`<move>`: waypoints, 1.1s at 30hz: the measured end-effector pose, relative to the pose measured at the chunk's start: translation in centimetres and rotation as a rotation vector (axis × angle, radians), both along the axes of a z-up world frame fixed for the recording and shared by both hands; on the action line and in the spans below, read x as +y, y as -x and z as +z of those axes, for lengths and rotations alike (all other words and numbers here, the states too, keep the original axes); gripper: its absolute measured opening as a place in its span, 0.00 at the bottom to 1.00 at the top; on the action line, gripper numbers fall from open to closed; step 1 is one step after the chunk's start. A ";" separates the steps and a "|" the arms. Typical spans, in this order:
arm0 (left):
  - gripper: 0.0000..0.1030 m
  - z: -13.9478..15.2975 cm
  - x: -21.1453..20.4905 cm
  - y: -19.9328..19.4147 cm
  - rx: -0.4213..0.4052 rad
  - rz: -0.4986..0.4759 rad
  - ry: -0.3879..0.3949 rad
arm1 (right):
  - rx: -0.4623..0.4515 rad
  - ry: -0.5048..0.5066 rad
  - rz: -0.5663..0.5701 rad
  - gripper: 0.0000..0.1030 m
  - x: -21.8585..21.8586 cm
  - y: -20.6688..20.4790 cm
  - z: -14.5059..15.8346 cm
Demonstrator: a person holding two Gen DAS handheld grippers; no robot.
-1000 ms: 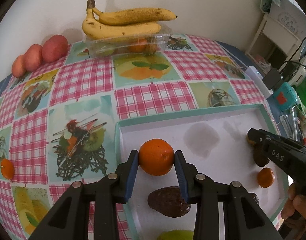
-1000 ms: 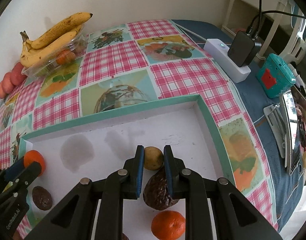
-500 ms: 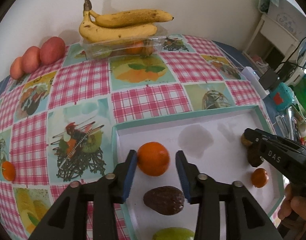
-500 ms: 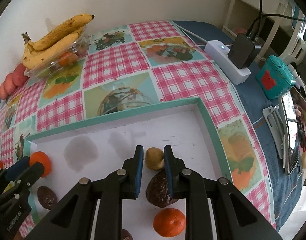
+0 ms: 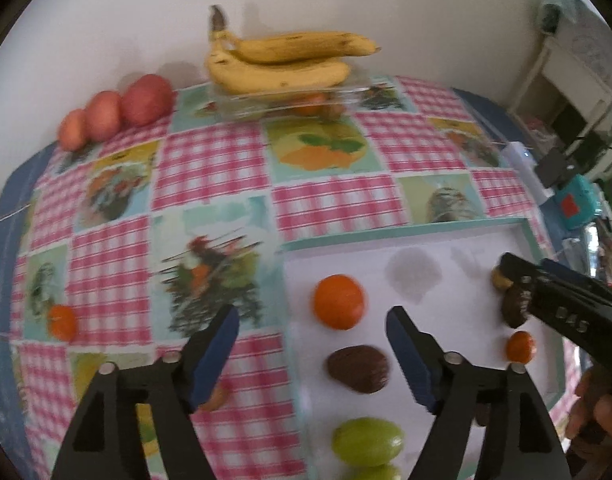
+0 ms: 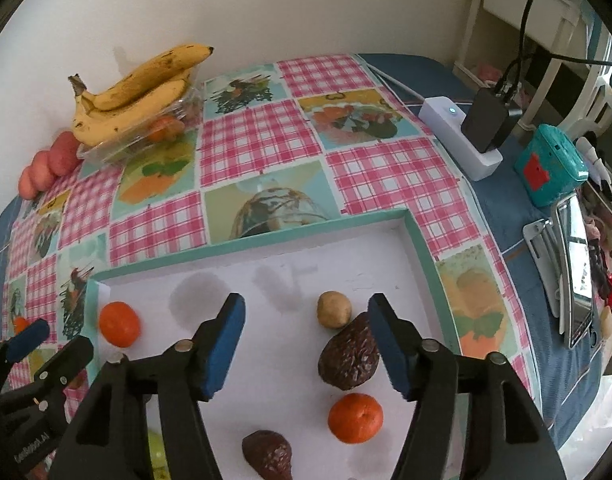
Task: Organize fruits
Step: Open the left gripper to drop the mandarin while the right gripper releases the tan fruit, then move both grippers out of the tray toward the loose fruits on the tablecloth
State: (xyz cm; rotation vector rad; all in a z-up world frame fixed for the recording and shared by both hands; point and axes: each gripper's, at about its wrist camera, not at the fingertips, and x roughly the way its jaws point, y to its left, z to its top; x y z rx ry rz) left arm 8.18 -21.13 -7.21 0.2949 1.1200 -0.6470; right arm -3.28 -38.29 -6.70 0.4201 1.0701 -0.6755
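A white tray with a teal rim (image 5: 385, 233) (image 6: 266, 240) lies on the checked cloth. My left gripper (image 5: 310, 314) is open just behind an orange (image 5: 338, 296) resting in the tray's left part, and nothing is between its fingers. A dark wrinkled fruit (image 5: 357, 368) and green fruits (image 5: 367, 442) lie nearer to me. My right gripper (image 6: 306, 300) is open above the tray floor. A dark avocado-like fruit (image 6: 349, 356) rests by its right finger, a small tan fruit (image 6: 333, 309) beyond it, and an orange (image 6: 355, 418) and another dark fruit (image 6: 268, 454) lie nearer.
Bananas (image 5: 282, 60) sit on a clear box of fruit at the back by the wall, with red fruits (image 5: 142, 94) to their left. A small orange (image 5: 62, 322) lies on the cloth at the left. A power strip (image 6: 457, 140), a teal box (image 6: 549, 168) and a phone (image 6: 577, 272) are at the right.
My left gripper opened wide, let go of the orange in the tray and drew back leftward. My right gripper opened wide off the dark fruit, which now lies on the tray floor.
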 end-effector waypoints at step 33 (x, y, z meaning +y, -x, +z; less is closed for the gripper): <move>1.00 3.1 26.0 -12.8 -0.042 0.633 0.125 | -0.020 -0.085 0.420 0.93 16.8 -11.0 -0.2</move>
